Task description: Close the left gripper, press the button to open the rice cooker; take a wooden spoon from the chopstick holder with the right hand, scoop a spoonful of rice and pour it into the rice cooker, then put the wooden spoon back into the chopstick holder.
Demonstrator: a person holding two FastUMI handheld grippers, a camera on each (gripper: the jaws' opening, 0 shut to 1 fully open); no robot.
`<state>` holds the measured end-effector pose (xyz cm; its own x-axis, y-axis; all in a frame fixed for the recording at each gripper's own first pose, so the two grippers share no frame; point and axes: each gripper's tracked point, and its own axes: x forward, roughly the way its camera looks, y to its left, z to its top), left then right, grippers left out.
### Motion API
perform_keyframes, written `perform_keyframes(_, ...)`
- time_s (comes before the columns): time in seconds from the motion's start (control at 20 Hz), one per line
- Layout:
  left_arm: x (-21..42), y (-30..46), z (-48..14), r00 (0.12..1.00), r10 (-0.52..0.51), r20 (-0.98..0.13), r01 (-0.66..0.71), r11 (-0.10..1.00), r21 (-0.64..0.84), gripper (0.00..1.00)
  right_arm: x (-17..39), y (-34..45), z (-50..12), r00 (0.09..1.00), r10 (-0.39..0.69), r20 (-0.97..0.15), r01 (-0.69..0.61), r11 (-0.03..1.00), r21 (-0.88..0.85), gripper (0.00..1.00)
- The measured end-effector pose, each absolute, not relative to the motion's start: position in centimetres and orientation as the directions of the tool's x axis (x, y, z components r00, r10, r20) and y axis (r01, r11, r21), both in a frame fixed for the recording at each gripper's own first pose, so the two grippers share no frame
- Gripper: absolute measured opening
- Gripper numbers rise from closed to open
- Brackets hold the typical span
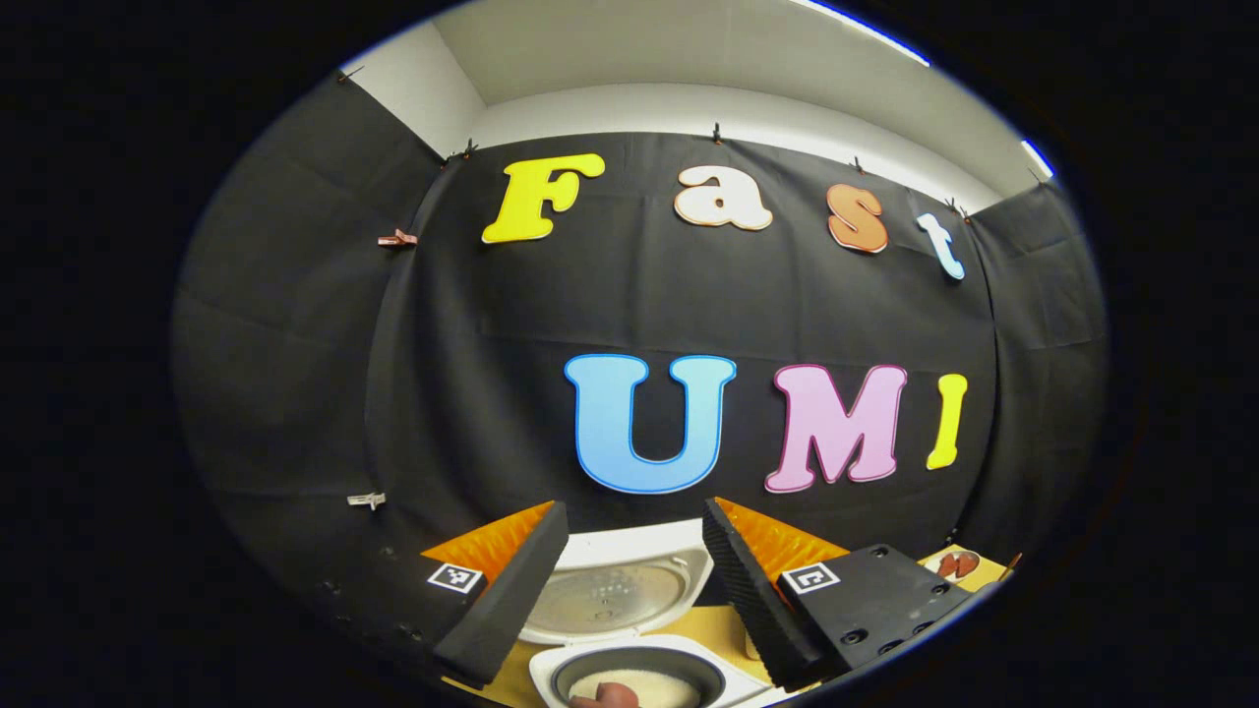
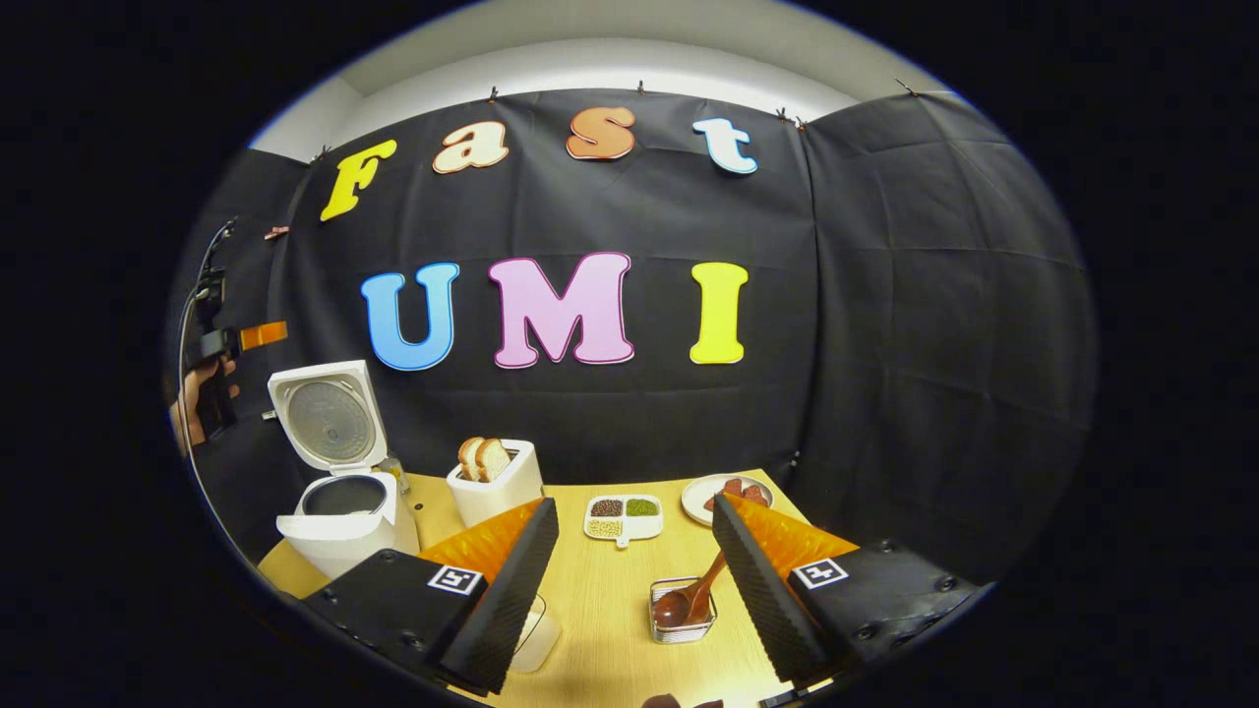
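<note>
Left gripper (image 1: 629, 590) – held high over the rice cooker (image 1: 629, 629), jaws wide, nothing between. Lid (image 1: 615, 590) stood open behind the pot; white rice seen in the inner pot (image 1: 639, 683), below and between the fingers. Small reddish-brown item at bottom edge of left gripper view, over the pot – ID not possible.

Right gripper (image 2: 634, 580) – held above the desk (image 2: 600, 600), jaws wide, empty. In right gripper view: rice cooker (image 2: 339, 511) at far-left of desk, lid (image 2: 329, 418) upright. Wooden spoon (image 2: 689, 595) sat bowl-down in the chopstick holder (image 2: 682, 615), handle leaning up and to the right, near the right finger, not touching. White cup (image 2: 536, 634) partly hidden behind the left finger; contents not discernible. Toaster (image 2: 495, 487) w/ two bread slices stood right of the cooker. Divided dish (image 2: 623, 518) w/ grains near desk centre, plate (image 2: 723, 497) w/ reddish items to its right. Other gripper seen far left w/ a hand (image 2: 197, 398) on its grip, raised beside the cooker lid.
</note>
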<state>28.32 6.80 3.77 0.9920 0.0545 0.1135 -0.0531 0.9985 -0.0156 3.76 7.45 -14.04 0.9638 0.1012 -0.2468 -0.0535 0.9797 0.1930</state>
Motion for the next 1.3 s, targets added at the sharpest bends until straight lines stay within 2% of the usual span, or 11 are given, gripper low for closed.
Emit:
perform_keyframes(0.3,37.4,8.3,2.7,0.994,0.081,0.067,-0.078,0.996,-0.045,0.95,3.0,6.3,-14.7,0.961,0.039,-0.276,0.006,0.987,0.16,0.98)
perform_keyframes(0.6,42.2,10.5,-3.6,0.978,0.175,-0.109,-0.174,0.985,0.015,0.95,2.4,5.1,-14.6,0.957,-0.006,-0.291,0.052,0.987,0.151,0.98)
perform_keyframes(0.65,42.3,11.0,-5.0,0.968,0.198,-0.153,-0.197,0.98,0.021,0.95,2.3,5.0,-14.5,0.957,-0.006,-0.289,0.051,0.988,0.148,0.98)
perform_keyframes(0.75,41.7,10.8,-4.8,0.969,0.198,-0.15,-0.201,0.98,-0.003,0.99,2.2,5.1,-14.6,0.957,0.001,-0.291,0.043,0.988,0.146,0.98)
perform_keyframes(0.85,40.2,9.7,-5.2,0.967,0.2,-0.16,-0.201,0.98,0.009,0.98,2.3,5.2,-14.5,0.957,0.012,-0.289,0.034,0.987,0.155,0.98)
perform_keyframes(1.1,33.6,7.1,-7.7,0.96,0.212,-0.182,-0.215,0.977,0.0,0.98,2.1,4.9,-14.2,0.96,0.05,-0.276,0.004,0.982,0.19,0.98)
perform_keyframes(1.3,28.9,4.7,-11.7,0.942,0.235,-0.24,-0.245,0.97,-0.012,0.98,1.3,3.7,-13.8,0.961,0.063,-0.269,-0.011,0.981,0.192,0.98)
